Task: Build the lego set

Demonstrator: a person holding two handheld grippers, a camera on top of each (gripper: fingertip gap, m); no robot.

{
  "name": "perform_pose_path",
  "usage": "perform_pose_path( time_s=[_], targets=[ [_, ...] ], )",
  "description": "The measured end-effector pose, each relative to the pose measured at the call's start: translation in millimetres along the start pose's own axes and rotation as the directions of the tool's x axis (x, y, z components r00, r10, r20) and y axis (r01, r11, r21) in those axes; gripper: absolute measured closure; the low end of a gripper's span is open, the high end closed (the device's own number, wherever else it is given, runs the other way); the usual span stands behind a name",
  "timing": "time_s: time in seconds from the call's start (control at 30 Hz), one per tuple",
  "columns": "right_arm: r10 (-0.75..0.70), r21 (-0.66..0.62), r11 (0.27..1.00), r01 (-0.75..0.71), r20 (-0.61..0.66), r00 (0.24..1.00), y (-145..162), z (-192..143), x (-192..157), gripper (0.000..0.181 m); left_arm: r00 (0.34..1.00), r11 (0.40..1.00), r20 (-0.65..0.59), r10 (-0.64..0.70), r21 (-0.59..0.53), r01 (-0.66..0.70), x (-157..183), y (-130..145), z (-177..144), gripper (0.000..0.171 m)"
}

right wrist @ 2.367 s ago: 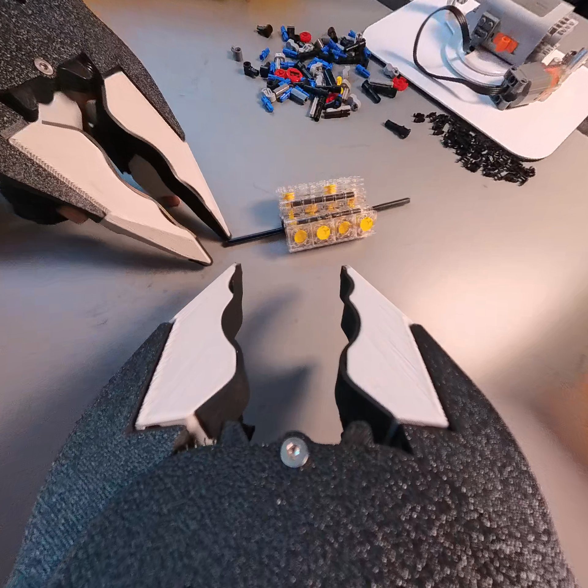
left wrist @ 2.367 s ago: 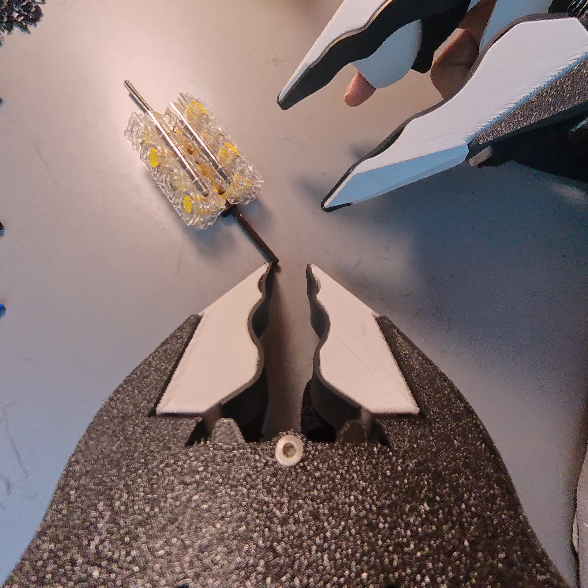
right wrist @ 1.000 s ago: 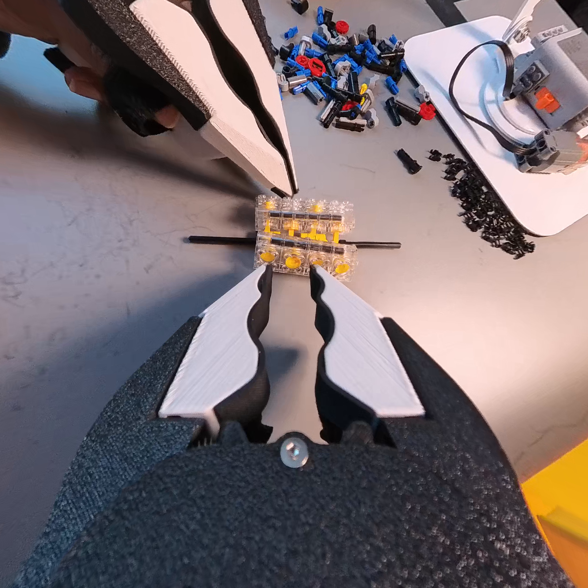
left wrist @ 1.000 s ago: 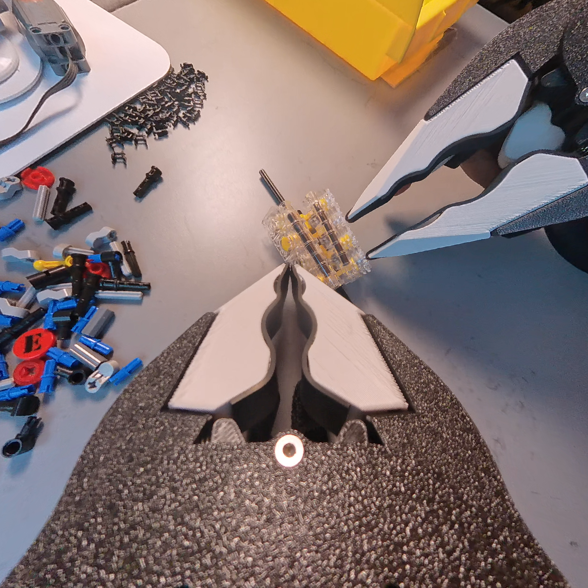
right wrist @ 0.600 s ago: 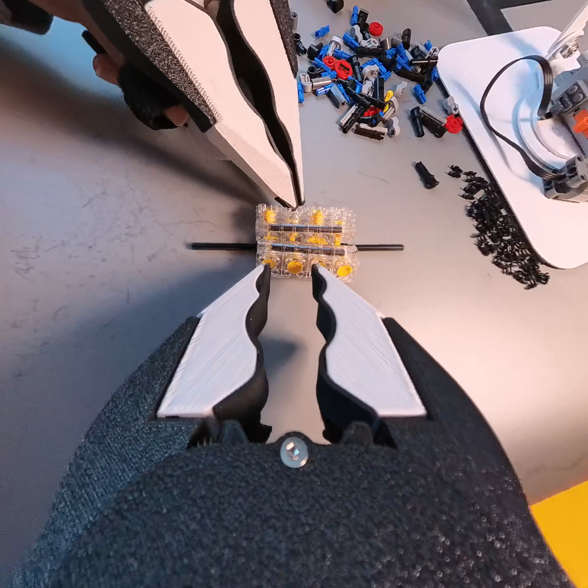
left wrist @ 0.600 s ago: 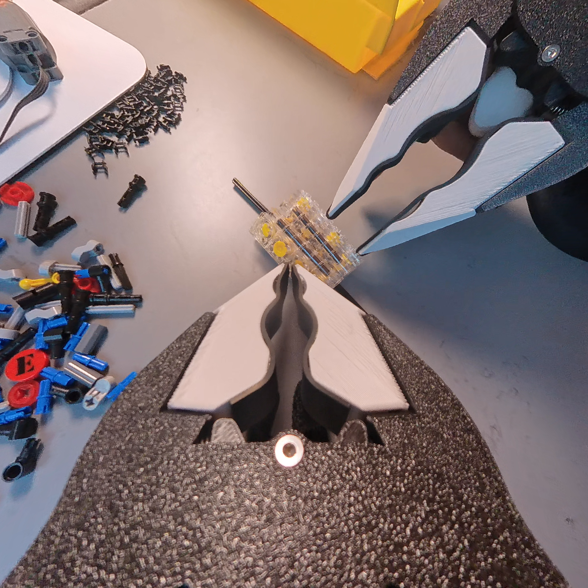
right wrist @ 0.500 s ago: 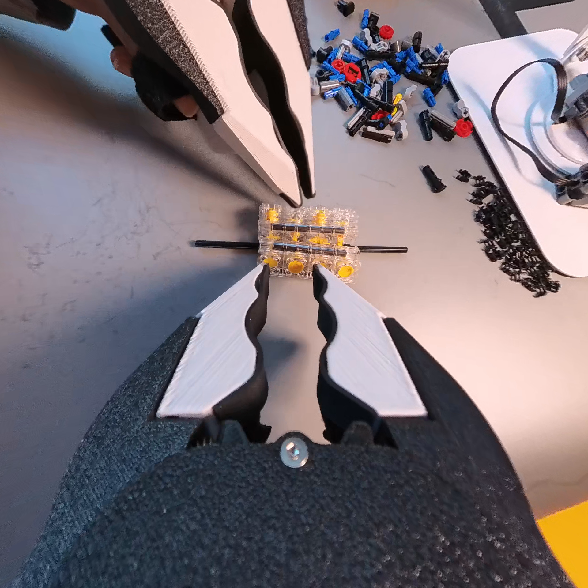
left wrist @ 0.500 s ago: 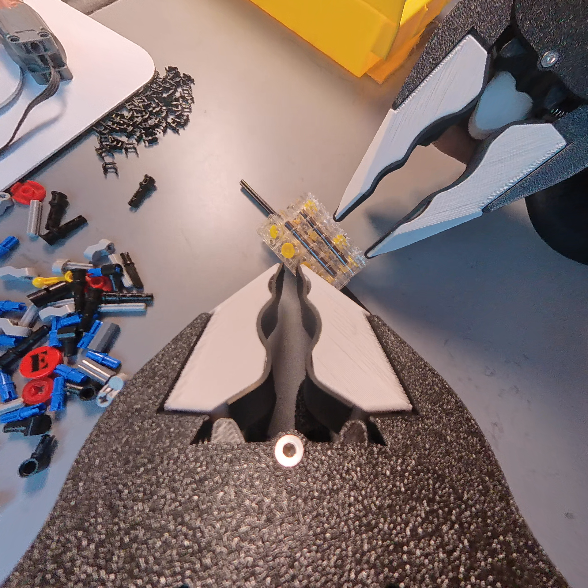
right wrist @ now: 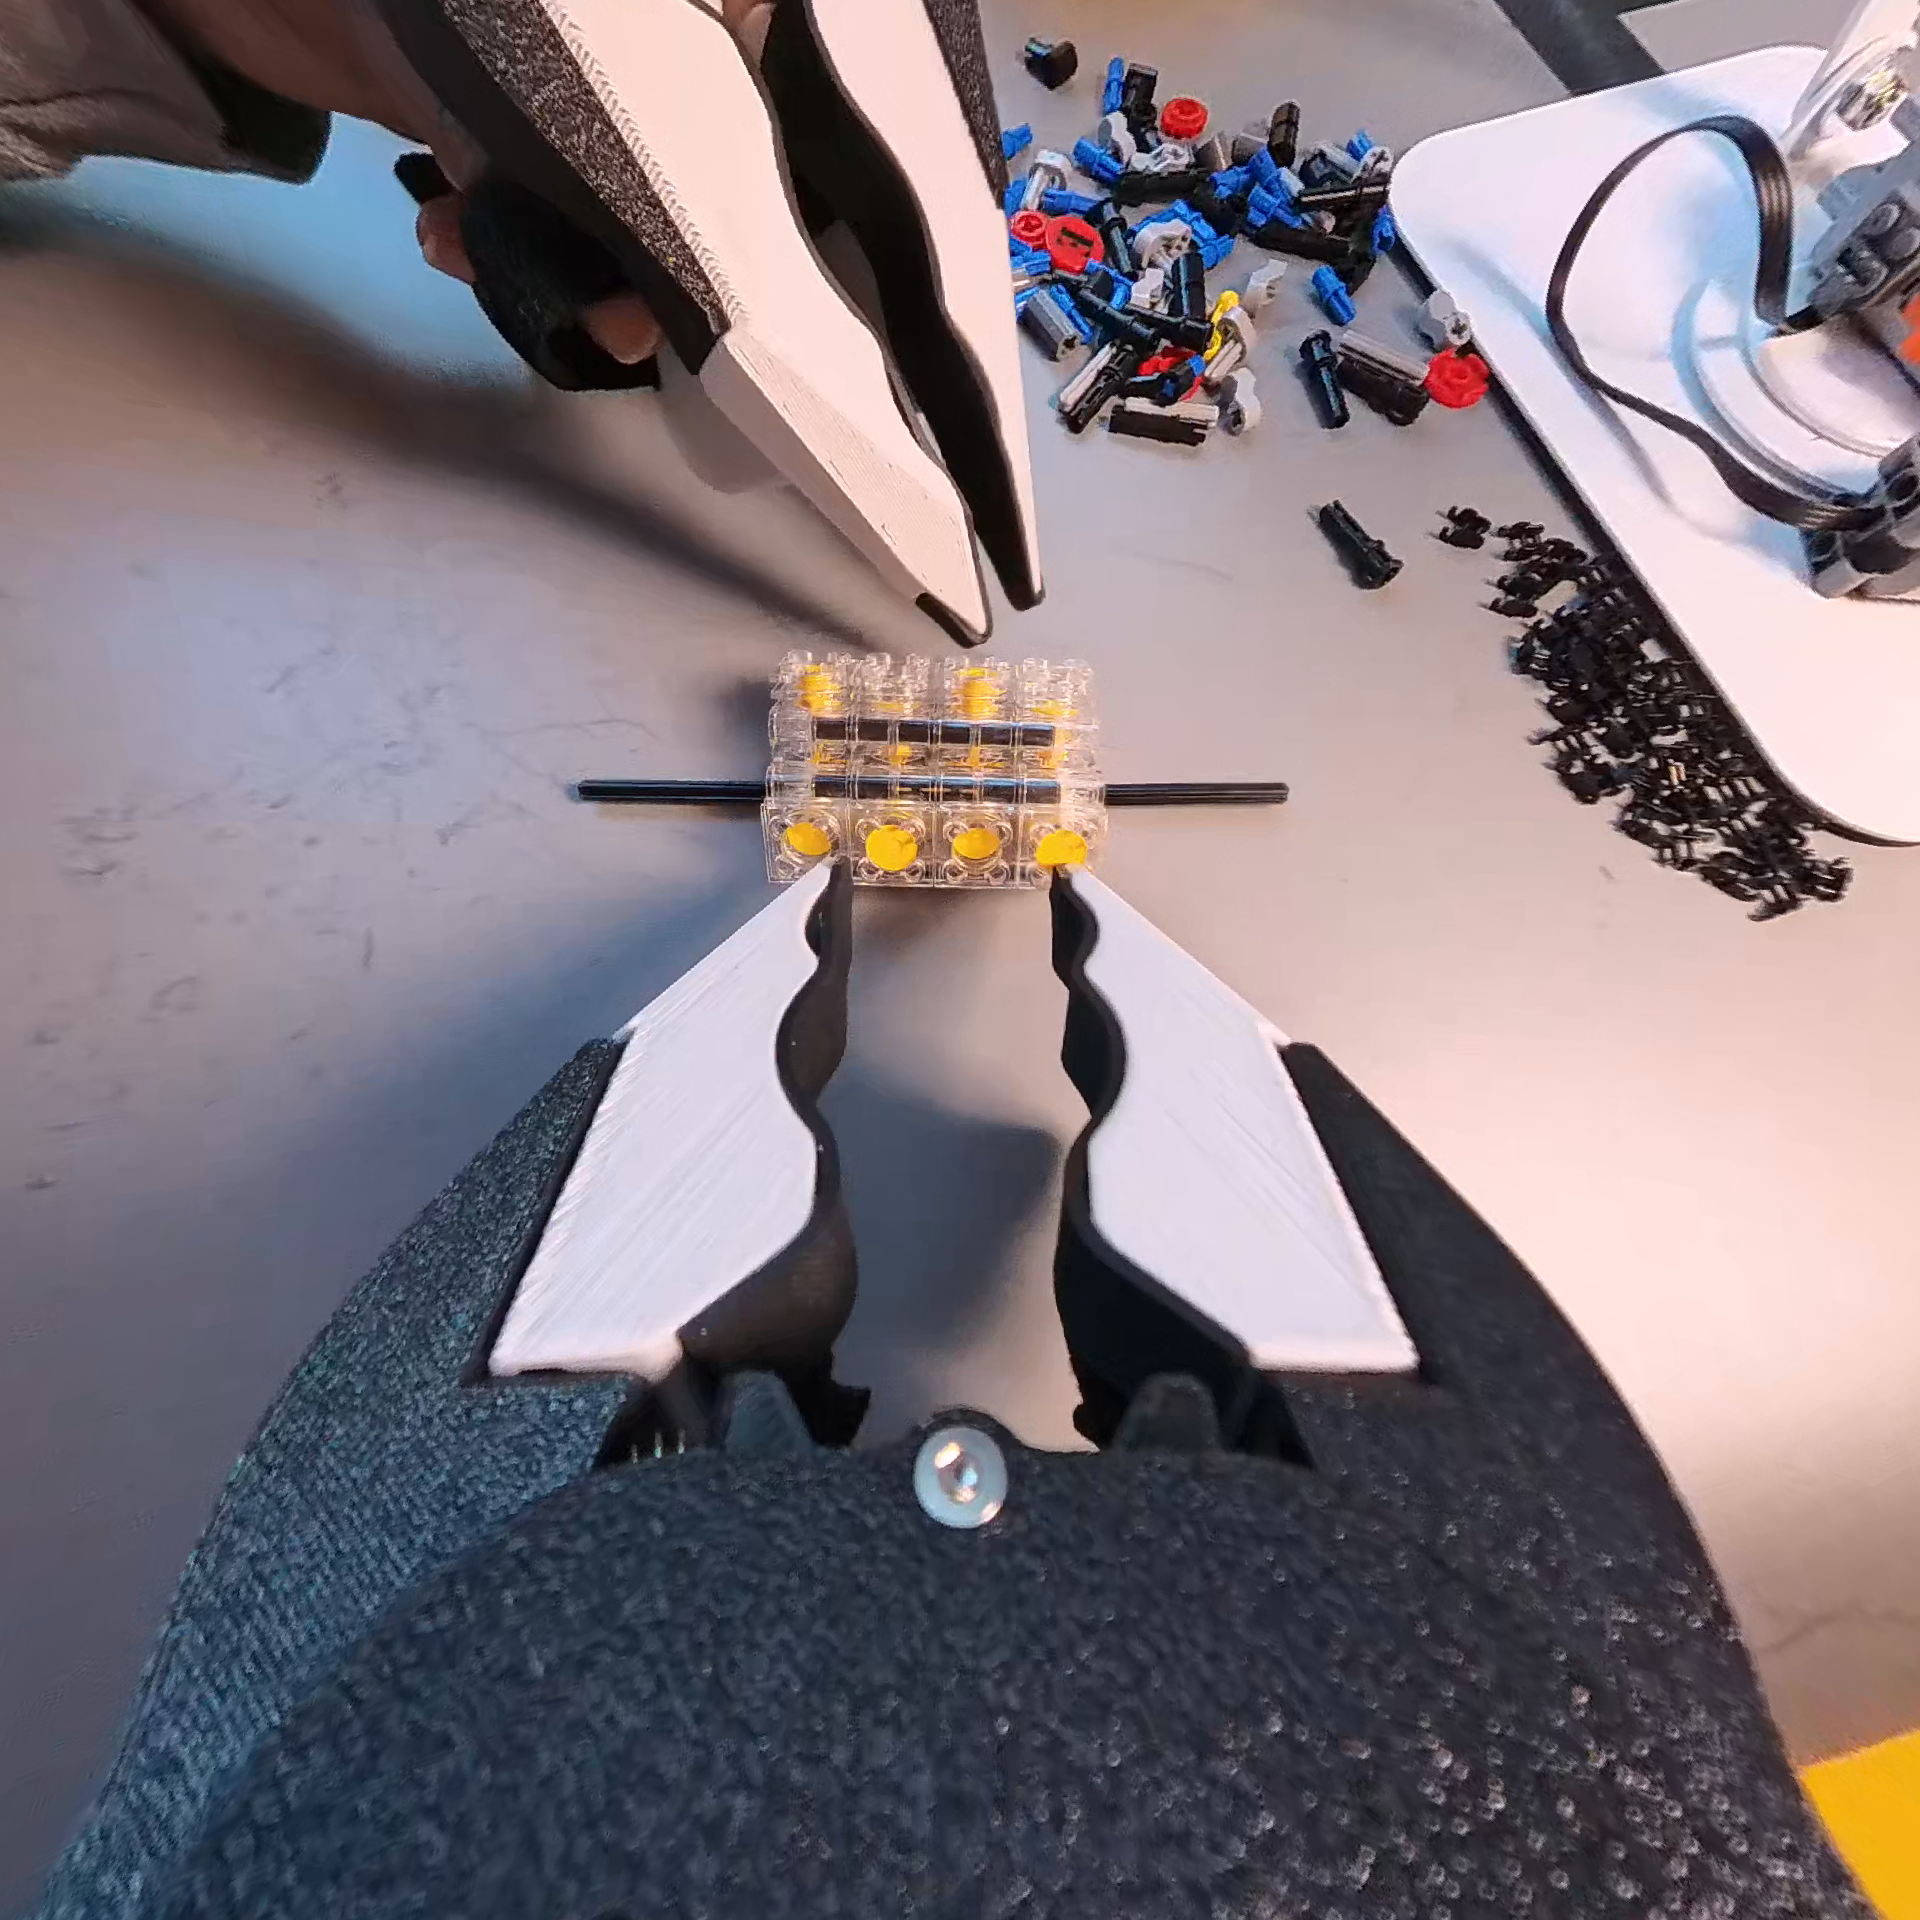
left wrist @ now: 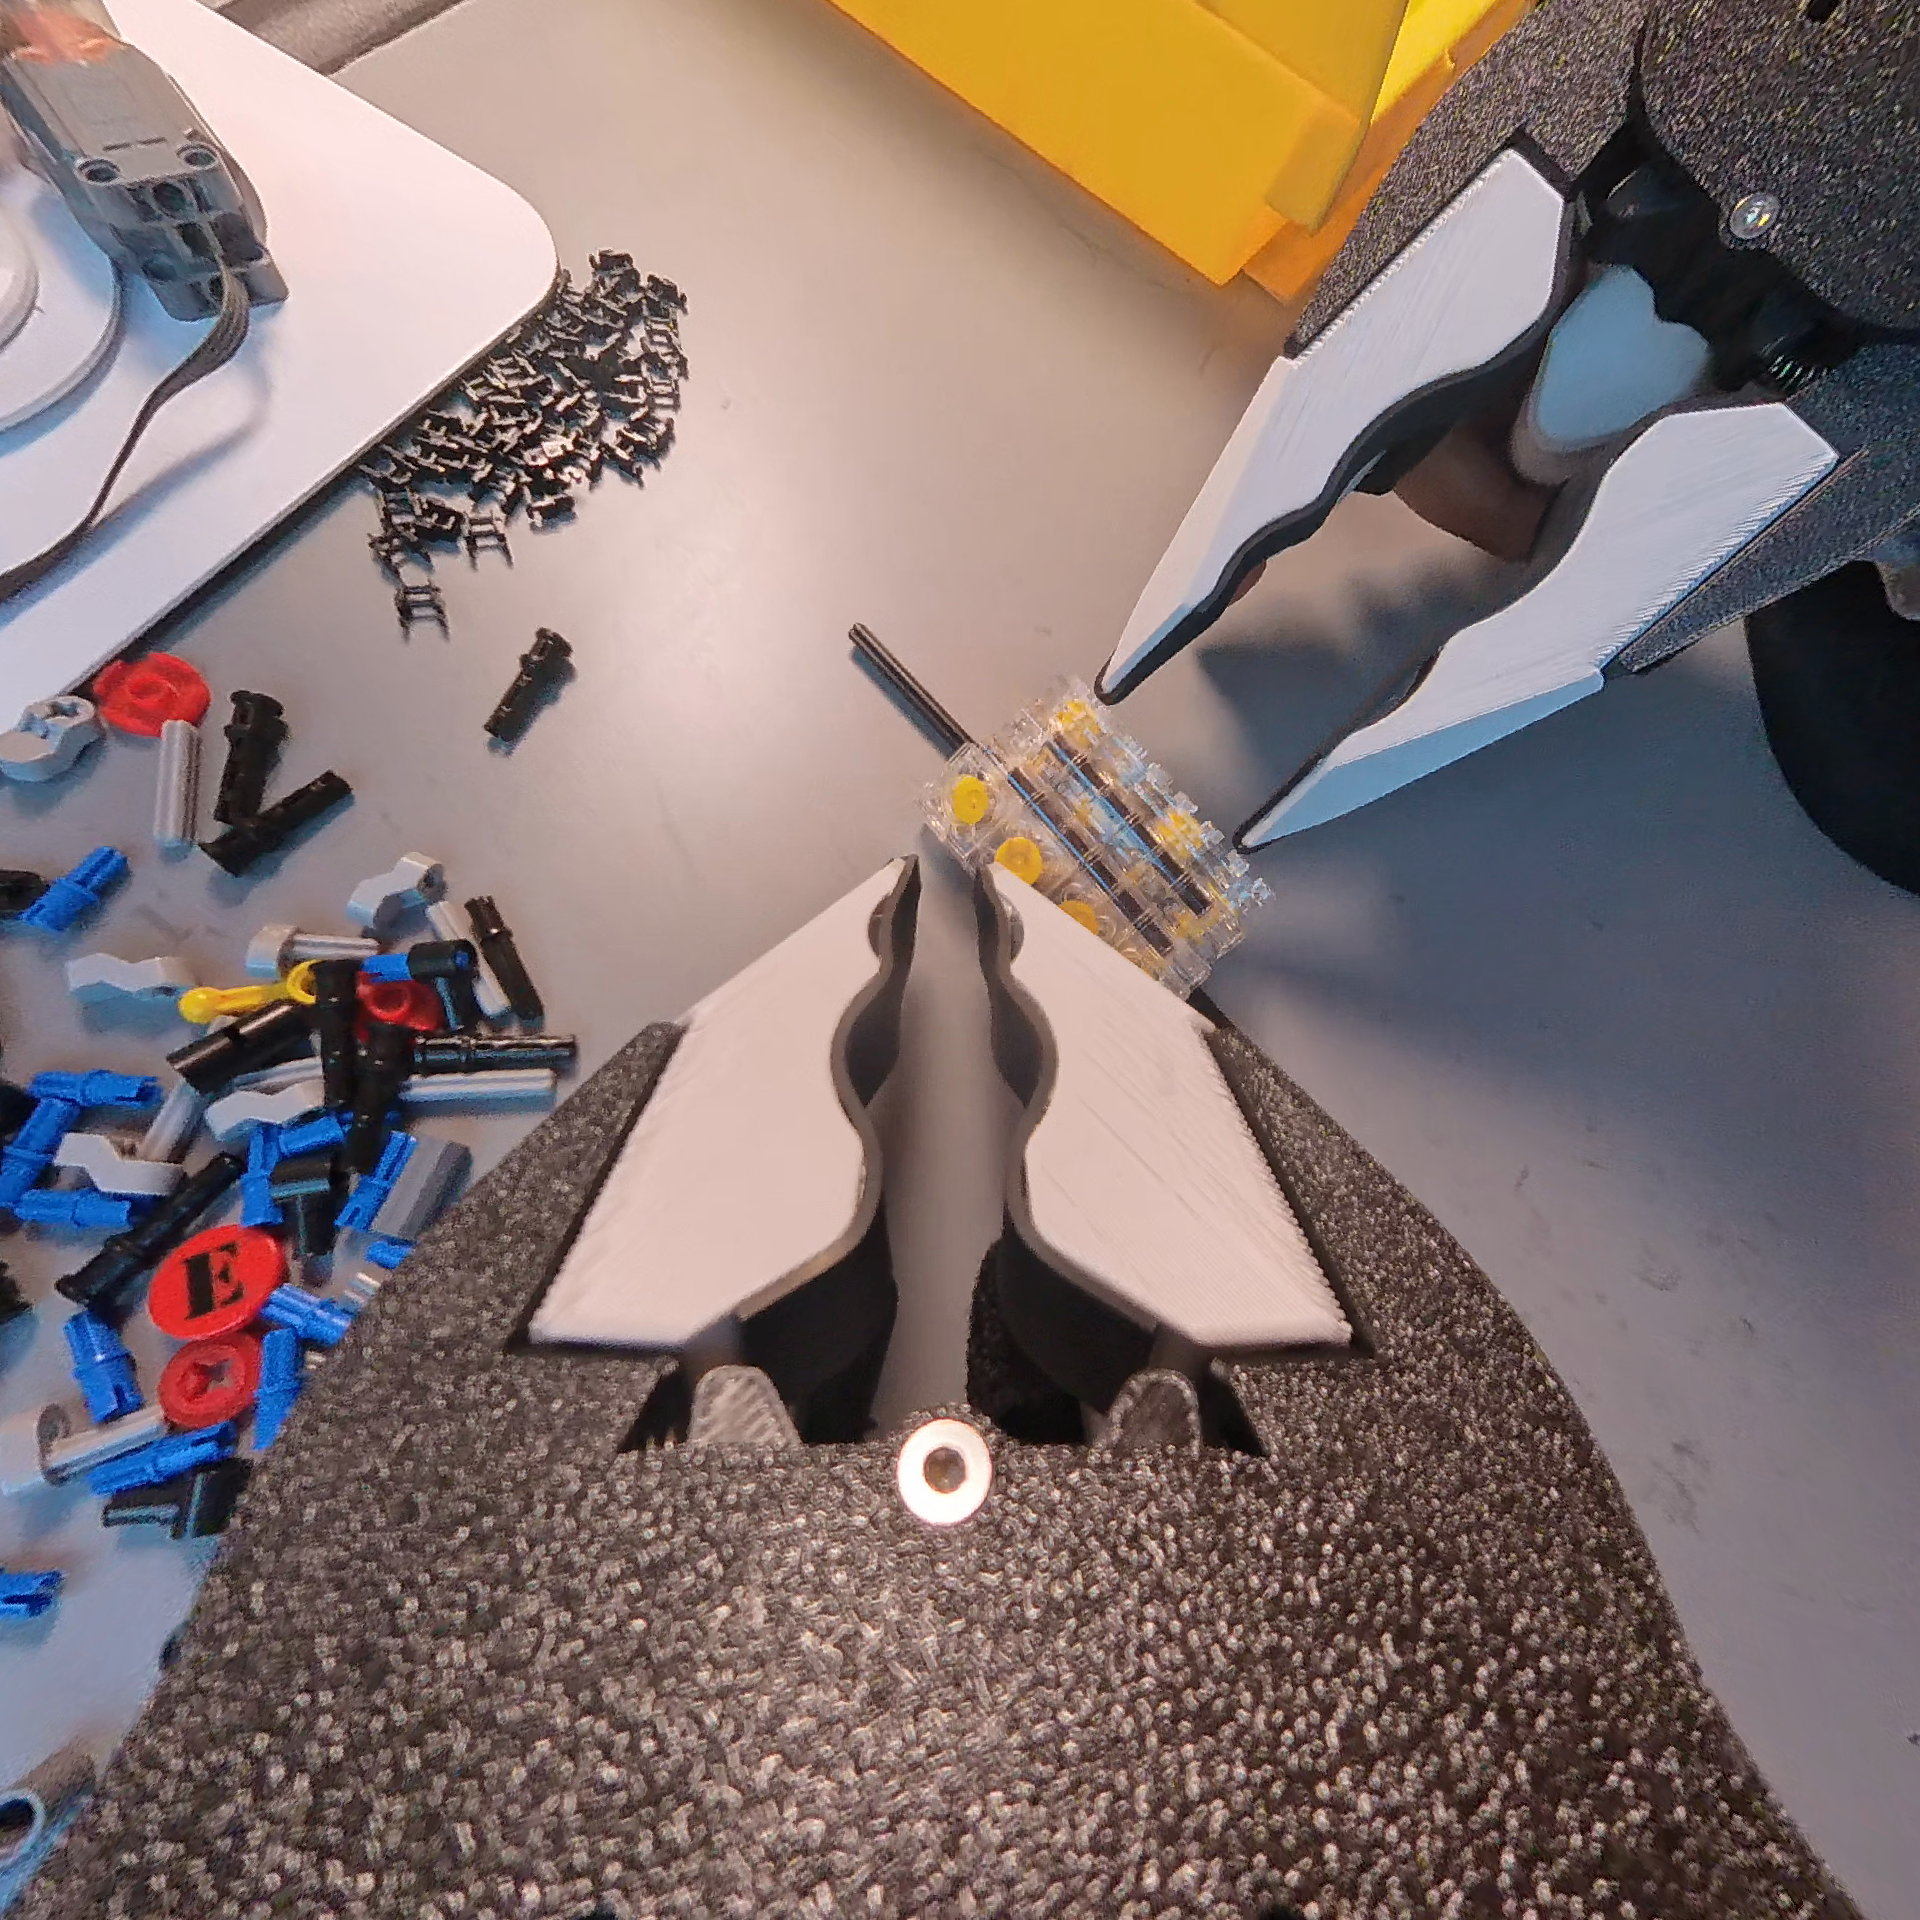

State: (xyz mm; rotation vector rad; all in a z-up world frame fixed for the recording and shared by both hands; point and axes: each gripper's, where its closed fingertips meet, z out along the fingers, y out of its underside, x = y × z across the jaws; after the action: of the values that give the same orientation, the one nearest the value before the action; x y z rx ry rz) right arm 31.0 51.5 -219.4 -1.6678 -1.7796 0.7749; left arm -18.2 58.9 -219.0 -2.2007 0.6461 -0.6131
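A clear block with yellow pins [right wrist: 930, 769] lies on the grey table [right wrist: 312, 831], with a thin black axle [right wrist: 1195, 795] through it sticking out both ends. My right gripper [right wrist: 945, 878] is open and empty, its fingertips just short of the block's near side. My left gripper [right wrist: 992, 613] comes in from the far side, its tips a narrow gap apart, empty, just off the block. In the left wrist view the left gripper [left wrist: 948, 873] sits at the block's [left wrist: 1091, 842] near left corner, and the right gripper [left wrist: 1179, 764] is at its far side.
A pile of small blue, black, red and grey parts [left wrist: 260, 1091] lies left of the left gripper. A white board [left wrist: 395, 239] carries a grey motor and black cable. A heap of small black links [left wrist: 540, 416] lies by the board. A yellow box [left wrist: 1143, 125] stands beyond. My right fingertips sit around 6 centimeters from my left ones.
My left gripper was shut beside the block and has opened to a narrow gap. My right gripper has opened wider in front of the block. The block stays on the table.
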Motion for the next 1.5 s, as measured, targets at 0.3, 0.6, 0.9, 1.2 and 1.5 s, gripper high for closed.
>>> perform_pose_path(
  time_s=[0.3, 0.6, 0.9, 1.2, 1.5],
  targets=[
    [-0.055, -0.015, 0.998, 0.055, 0.017, 0.998, -4, 1, 3, 0.142, 0.999, 1.0, -0.038, 0.003, -0.019, -0.004, 2, -1, 4, 0.166],
    [-0.057, 0.007, 0.998, 0.057, 0.03, 0.998, -8, 1, 0, 0.138, 0.999, 1.0, -0.052, -0.006, -0.014, 0.005, -2, 1, -5, 0.16],
    [-0.051, 0.025, 0.998, 0.05, 0.038, 0.998, -9, 5, 2, 0.137, 0.994, 1.0, -0.106, -0.02, -0.02, 0.018, 7, 2, -2, 0.164],
    [-0.062, 0.037, 0.997, 0.061, 0.026, 0.998, -9, 5, 2, 0.137, 0.995, 1.0, -0.1, -0.006, -0.018, 0.004, 11, 2, -2, 0.171],
    [-0.02, 0.082, 0.996, 0.018, 0.02, 1.0, -7, -15, 12, 0.13, 0.993, 0.998, -0.1, -0.056, -0.01, 0.055, 6, 2, -19, 0.146]
  ],
)
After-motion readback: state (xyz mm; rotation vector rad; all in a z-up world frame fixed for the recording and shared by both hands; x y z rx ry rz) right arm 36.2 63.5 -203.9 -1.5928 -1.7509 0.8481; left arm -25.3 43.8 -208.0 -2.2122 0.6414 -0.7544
